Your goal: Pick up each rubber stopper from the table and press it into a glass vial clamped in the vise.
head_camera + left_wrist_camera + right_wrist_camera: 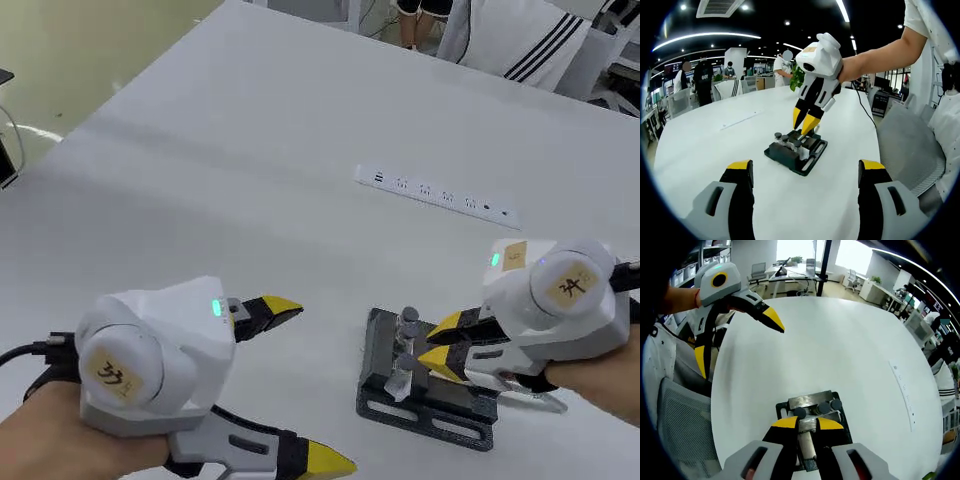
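vise (425,405): black, sits on the white table (250,150) close in front of the person, on the right-hand side; base plate is slotted.
vise contents: small glass vials (778,137) stand upright in a row between the metal clamp faces.
stoppers (800,412): dark grey, round. The right gripper view shows three of them, each sitting on top of a vial in the vise.
pale cylinder (808,445): lies between the right gripper's jaws just in front of the clamp. It looks like glass, and I cannot tell what it is.
right gripper (442,343): yellow tips are just over the near end of the vise, with only a narrow gap between the jaws. I cannot tell whether it is pinching anything.
left gripper (305,385): jaws spread wide and holding nothing. It is held above bare table, well apart from the vise on its left.
hard to see: the lower parts of the vials are hidden by the clamp and the right gripper's tips. The near edge of the vise is cut off in the right gripper view.
power strip (435,192): white, lies flat on the table beyond the vise.
background: a person in striped clothing stands at the far edge of the table.
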`<state>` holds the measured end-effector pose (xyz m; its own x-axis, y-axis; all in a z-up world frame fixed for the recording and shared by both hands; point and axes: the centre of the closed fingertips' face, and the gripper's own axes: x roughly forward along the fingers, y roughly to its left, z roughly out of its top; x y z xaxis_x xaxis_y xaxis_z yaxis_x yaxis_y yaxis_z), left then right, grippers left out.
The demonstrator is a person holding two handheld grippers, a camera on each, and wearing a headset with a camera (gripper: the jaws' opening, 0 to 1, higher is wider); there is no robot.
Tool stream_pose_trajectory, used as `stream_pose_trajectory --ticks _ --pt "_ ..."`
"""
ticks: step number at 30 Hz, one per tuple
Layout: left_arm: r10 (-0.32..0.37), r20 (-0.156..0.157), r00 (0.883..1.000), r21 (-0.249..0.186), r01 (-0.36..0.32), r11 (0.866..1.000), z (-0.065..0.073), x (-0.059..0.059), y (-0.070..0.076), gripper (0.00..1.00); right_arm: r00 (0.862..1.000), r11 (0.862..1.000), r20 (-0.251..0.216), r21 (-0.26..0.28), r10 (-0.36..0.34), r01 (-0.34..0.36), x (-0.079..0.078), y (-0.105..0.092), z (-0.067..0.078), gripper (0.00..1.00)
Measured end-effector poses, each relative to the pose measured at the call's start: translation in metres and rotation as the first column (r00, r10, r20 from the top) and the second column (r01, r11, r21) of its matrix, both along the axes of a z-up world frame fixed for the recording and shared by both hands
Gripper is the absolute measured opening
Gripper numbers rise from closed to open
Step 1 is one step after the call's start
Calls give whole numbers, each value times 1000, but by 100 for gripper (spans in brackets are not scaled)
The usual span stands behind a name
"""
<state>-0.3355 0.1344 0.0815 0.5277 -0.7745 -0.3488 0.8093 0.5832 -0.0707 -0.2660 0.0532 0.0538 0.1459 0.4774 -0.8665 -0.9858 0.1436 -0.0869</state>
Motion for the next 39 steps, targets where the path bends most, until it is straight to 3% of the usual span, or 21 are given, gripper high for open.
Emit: stream_pose_trajectory --ticks 9,13,26,34,39 --pt "-20 -2 1000 28 20 999 0 0 -3 88 997 993 0 84 -79 79 -1 -21 13 18" --pt "-16 -3 1000 21 16 1000 2 2 -2 90 994 987 1 113 -111 111 -3 -32 16 24" --pt "-36 -9 999 60 36 998 1 2 -1 98 971 943 -42 230 -236 239 -13 -77 15 44" --pt "-53 -18 998 89 54 995 -4 5 -2 99 964 920 -53 291 -259 264 -24 -94 13 59" --pt "-75 -24 997 114 78 990 -4 0 -5 99 965 906 -52 333 -258 261 -30 -99 12 67"
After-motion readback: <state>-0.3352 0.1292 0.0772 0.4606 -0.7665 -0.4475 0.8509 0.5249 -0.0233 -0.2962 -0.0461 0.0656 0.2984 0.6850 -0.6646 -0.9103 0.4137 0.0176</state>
